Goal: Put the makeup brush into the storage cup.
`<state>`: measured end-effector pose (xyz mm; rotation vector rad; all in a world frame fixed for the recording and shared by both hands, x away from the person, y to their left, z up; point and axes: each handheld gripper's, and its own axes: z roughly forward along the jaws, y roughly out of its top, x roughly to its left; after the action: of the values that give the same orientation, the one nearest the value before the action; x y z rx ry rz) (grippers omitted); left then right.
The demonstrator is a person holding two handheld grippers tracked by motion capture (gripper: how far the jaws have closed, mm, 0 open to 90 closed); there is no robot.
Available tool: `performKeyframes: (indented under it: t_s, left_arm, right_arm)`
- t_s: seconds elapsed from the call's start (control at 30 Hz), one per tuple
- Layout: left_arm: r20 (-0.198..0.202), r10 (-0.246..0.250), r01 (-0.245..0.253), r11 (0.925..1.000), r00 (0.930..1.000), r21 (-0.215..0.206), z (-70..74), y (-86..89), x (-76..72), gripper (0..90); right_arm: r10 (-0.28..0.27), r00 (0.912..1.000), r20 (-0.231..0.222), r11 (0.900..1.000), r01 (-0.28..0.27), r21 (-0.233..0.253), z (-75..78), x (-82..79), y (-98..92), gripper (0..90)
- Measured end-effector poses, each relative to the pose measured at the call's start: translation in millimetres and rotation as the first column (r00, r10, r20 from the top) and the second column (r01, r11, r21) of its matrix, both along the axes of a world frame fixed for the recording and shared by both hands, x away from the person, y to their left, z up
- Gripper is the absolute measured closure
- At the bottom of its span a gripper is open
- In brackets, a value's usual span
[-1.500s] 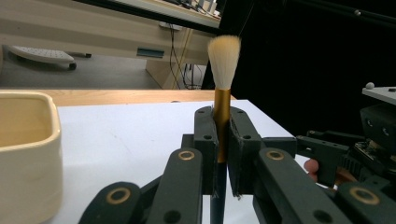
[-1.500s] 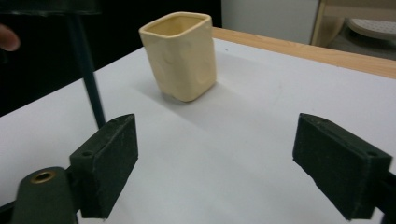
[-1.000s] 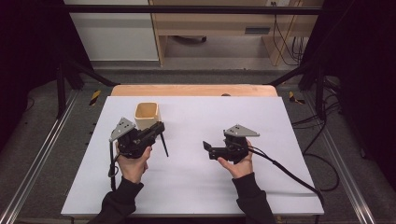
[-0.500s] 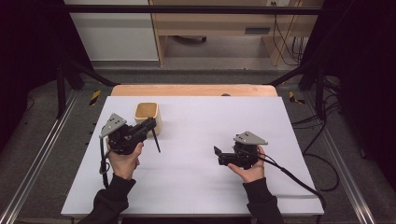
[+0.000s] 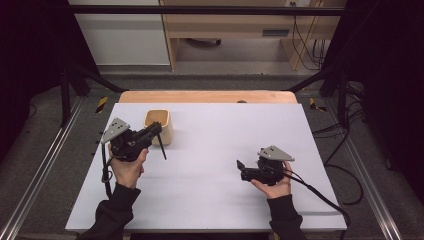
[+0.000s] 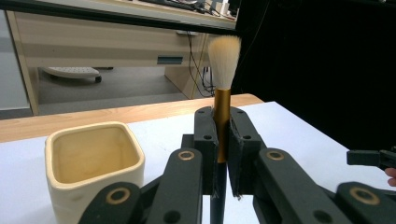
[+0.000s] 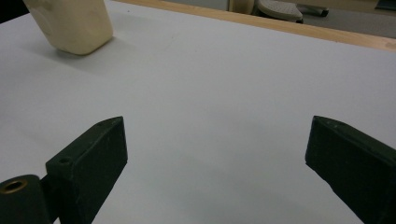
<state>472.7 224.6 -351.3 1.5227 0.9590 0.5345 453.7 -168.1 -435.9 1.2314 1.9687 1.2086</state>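
Note:
A cream square cup (image 5: pixel 159 123) stands open-topped on the white table (image 5: pixel 220 135) at the back left. My left gripper (image 5: pixel 158 131) is just in front of the cup and shut on a brush. The brush (image 6: pixel 223 60) stands upright between the jaws, with white bristles on top, a gold ferrule and a thin black handle (image 5: pixel 162 147) hanging below. In the left gripper view the cup (image 6: pixel 93 158) sits to the left of my left gripper (image 6: pixel 222 116). My right gripper (image 5: pixel 239 169) is held low at the front right, open with nothing between its jaws (image 7: pixel 215 158). The cup (image 7: pixel 72 23) lies far off at its upper left.
A wooden strip (image 5: pixel 205 96) edges the table's far side. Beyond it stand a wooden desk (image 5: pixel 235 30) and cables on the floor. Metal rails (image 5: pixel 45 165) run along both sides of the table. The other hand's gripper (image 6: pixel 373 157) shows at the right edge of the left gripper view.
My left gripper has moved left with the brush in it, uncovering the cup. My right gripper has drifted right and nearer to the front edge. The cup has stayed put.

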Motion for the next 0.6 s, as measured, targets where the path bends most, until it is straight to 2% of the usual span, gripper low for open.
performKeyframes:
  t_s: [0.27,0.6]
  left_arm:
    - [0.006,0.006,-0.006,1.0,1.0,0.004,3.7,6.5,9.1,82.6]
    - [0.016,0.015,-0.015,0.9998,0.9998,0.01,8.0,9.8,18.0,82.6]
  right_arm:
    - [-0.021,0.9996,-0.019,1.0,0.021,-0.005,-7.6,-2.4,-8.8,5.0]
    - [-0.048,0.9986,-0.022,0.999,0.048,0.014,-6.8,-6.9,-19.9,4.5]
